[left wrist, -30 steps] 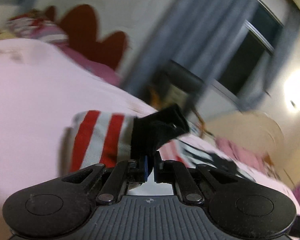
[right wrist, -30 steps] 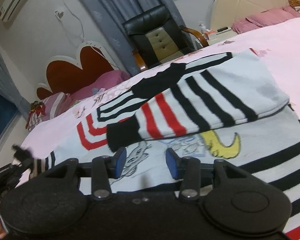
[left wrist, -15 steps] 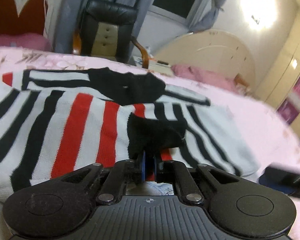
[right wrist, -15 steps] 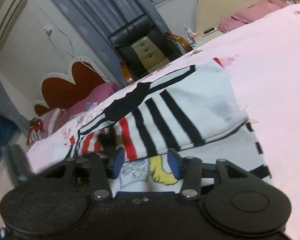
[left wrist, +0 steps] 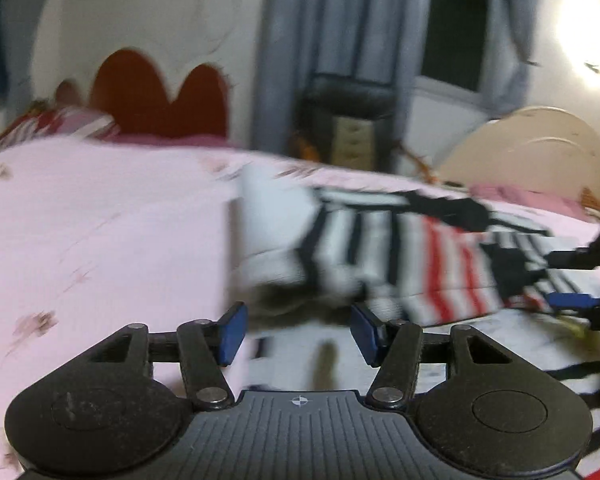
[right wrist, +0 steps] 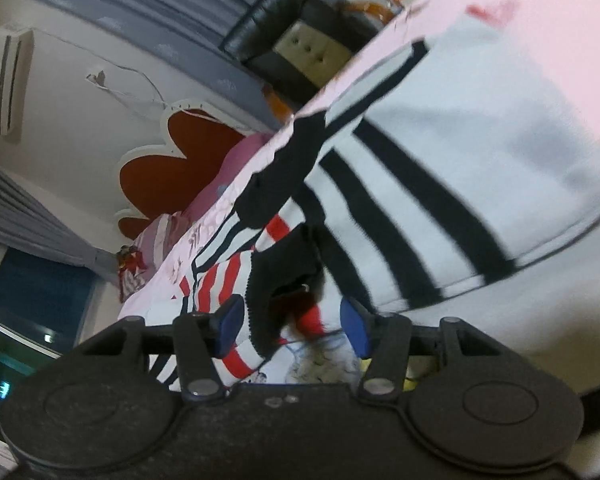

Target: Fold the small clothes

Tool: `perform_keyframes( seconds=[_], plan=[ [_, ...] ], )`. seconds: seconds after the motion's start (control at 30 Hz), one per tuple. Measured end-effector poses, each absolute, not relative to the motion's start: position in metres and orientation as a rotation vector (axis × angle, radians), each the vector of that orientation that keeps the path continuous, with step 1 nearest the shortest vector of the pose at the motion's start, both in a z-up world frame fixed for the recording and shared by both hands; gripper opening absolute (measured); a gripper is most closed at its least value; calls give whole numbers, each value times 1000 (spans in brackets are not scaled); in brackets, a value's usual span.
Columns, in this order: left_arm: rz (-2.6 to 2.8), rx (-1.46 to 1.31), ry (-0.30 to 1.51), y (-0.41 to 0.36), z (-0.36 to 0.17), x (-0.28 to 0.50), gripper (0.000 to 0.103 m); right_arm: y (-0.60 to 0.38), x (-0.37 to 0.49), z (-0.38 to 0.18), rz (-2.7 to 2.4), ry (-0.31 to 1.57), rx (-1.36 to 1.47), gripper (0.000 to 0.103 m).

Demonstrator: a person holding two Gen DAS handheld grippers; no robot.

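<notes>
Sleeves folded in on sweater (left wrist: 384, 256), bed (left wrist: 100, 232). Left claw (left wrist: 298, 332) opening, empty. Right claw (right wrist: 290, 324) apart, around cuff (right wrist: 280, 276). More folding left.

Left wrist view: low over pink bedsheet (left wrist: 100, 240), facing a red heart-shaped headboard (left wrist: 160, 100) and grey curtains (left wrist: 340, 40); blurred. Right wrist view: rolled sideways, close above white knitted sweater with black and red stripes (right wrist: 440, 184). Shared: sweater (left wrist: 380, 248), headboard (right wrist: 180, 156), black leather armchair (right wrist: 284, 28).
</notes>
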State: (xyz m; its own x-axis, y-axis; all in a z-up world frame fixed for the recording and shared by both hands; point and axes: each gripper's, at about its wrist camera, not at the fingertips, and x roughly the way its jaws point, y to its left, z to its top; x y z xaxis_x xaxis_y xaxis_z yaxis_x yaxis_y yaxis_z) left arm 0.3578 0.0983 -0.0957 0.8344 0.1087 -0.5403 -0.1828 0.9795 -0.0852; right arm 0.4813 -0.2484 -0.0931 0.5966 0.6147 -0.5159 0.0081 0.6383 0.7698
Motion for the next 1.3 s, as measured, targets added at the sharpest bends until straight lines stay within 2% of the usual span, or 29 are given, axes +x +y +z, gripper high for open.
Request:
perform_keyframes(
  seconds=[0.07, 0.13, 0.17, 0.23, 0.27, 0.47, 0.5, 0.53, 0.57, 0.8, 1.03, 1.3],
  plan=[
    [160, -120, 576, 114, -105, 368, 56, -240, 489, -95, 400, 874, 808, 50],
    [160, -91, 594, 116, -110, 381, 56, -231, 497, -95, 401, 887, 792, 43],
    [158, -83, 604, 118, -113, 389, 56, -225, 501, -93, 407, 893, 767, 36],
    [155, -72, 613, 116, -118, 405, 56, -208, 509, -84, 415, 899, 663, 10],
    [153, -60, 614, 116, -119, 405, 56, -202, 509, -78, 415, 887, 601, 7],
    [136, -71, 585, 119, -118, 399, 56, -212, 488, -15, 365, 650, 391, 7],
    [132, -76, 573, 120, -117, 397, 52, -219, 485, -11, 351, 633, 375, 7],
    [129, -79, 559, 120, -116, 396, 46, -225, 485, -11, 337, 646, 362, 7],
    [123, -84, 559, 119, -116, 396, 45, -230, 488, -14, 324, 666, 355, 6],
    [67, -29, 612, 114, -118, 403, 45, -240, 483, -34, 294, 708, 374, 6],
    [66, -123, 640, 130, -124, 407, 45, -243, 479, -53, 285, 757, 376, 7],
    [66, -99, 674, 125, -125, 413, 45, -249, 479, -59, 269, 744, 380, 7]
  ],
)
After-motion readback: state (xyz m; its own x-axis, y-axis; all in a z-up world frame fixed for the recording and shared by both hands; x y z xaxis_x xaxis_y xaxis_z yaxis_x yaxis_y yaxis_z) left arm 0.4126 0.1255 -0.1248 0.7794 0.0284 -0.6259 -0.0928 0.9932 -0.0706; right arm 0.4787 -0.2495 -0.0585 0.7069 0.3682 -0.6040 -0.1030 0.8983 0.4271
